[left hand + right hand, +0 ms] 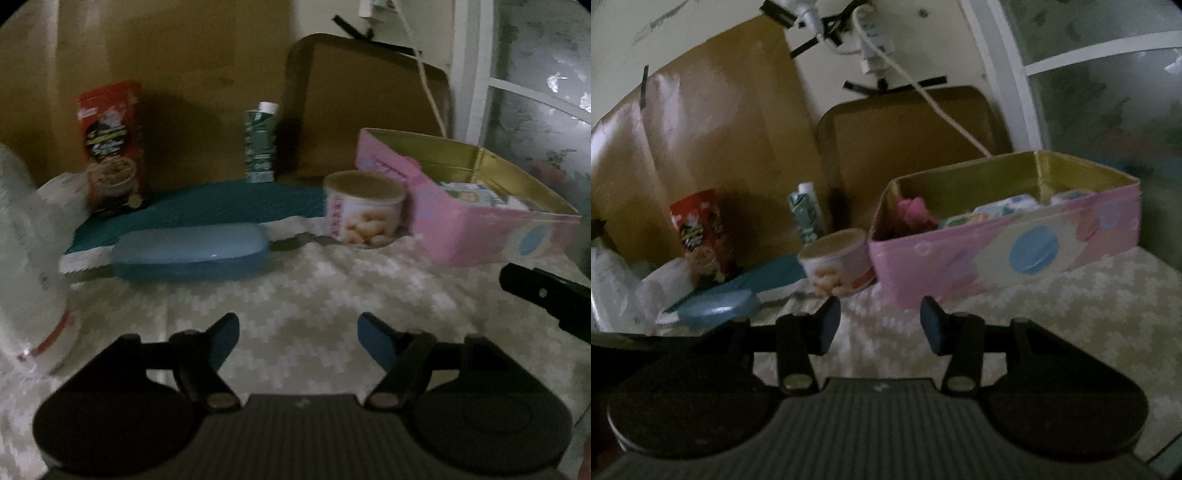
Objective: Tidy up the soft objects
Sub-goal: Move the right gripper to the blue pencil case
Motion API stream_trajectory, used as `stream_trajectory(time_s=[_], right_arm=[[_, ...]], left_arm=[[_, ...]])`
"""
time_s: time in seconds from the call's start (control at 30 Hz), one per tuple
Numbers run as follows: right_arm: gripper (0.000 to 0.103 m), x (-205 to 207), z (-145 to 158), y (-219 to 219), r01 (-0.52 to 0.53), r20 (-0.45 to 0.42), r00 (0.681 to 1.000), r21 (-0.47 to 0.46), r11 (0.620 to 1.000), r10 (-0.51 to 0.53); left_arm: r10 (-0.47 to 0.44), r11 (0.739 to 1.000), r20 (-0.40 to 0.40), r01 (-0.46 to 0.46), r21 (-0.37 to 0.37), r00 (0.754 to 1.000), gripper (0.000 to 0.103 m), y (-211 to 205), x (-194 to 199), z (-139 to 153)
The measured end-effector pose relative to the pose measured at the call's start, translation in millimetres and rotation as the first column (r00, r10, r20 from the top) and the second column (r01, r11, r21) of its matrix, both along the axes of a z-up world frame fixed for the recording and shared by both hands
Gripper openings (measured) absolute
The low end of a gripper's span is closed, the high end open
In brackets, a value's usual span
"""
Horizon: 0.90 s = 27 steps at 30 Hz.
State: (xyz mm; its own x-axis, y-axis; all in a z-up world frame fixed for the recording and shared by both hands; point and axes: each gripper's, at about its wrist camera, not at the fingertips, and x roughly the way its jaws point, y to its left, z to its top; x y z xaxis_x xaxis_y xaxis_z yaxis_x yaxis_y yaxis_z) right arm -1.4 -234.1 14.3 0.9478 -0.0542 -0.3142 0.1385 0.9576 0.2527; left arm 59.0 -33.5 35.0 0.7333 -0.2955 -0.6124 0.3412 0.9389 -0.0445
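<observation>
Clearly both tools are empty: the left gripper (pixel 298 334) hangs with its jaws spread over bare tablecloth (pixel 314 284), and the right gripper (pixel 880 321) likewise holds nothing, half spread. I'd judge the next pick should come in low and slow, pinching a soft packet lightly. The pink tin (pixel 997 254), already holding soft packets (pixel 1004 206), sits just ahead of the right gripper, well right of the left one

Bare patterned cloth (pixel 295 280) ahead, blue case (pixel 190 253) left, cookie tin (pixel 364 212) and pink box (pixel 491 229) right.
</observation>
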Motion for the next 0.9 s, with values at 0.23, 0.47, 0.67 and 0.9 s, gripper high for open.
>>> stream_trajectory(time_s=[0.23,0.47,0.67,0.9], right_arm=[[0.052,11.0,-4.4,24.6,-0.071,-0.040,0.997,-0.027,0.997,0.070],[0.057,23.7,-13.2,46.2,-0.146,-0.103,0.984,-0.035,0.989,0.142],[0.057,39.6,-18.3,75.3,-0.249,-0.155,0.960,-0.097,0.964,0.233],[0.061,80.7,-15.8,108.6,-0.393,-0.202,0.914,-0.234,0.889,0.351]], left_arm=[[0.065,0.998,0.002,-0.065,0.010,0.998,0.077,30.5,5.3,-7.3],[0.121,0.992,-0.001,-0.121,0.024,0.993,0.080,61.5,10.2,-17.0],[0.202,0.978,0.019,-0.202,0.042,0.979,0.082,96.4,13.7,-21.8],[0.243,0.969,0.004,-0.243,-0.042,0.970,0.083,120.4,18.2,-24.7]])
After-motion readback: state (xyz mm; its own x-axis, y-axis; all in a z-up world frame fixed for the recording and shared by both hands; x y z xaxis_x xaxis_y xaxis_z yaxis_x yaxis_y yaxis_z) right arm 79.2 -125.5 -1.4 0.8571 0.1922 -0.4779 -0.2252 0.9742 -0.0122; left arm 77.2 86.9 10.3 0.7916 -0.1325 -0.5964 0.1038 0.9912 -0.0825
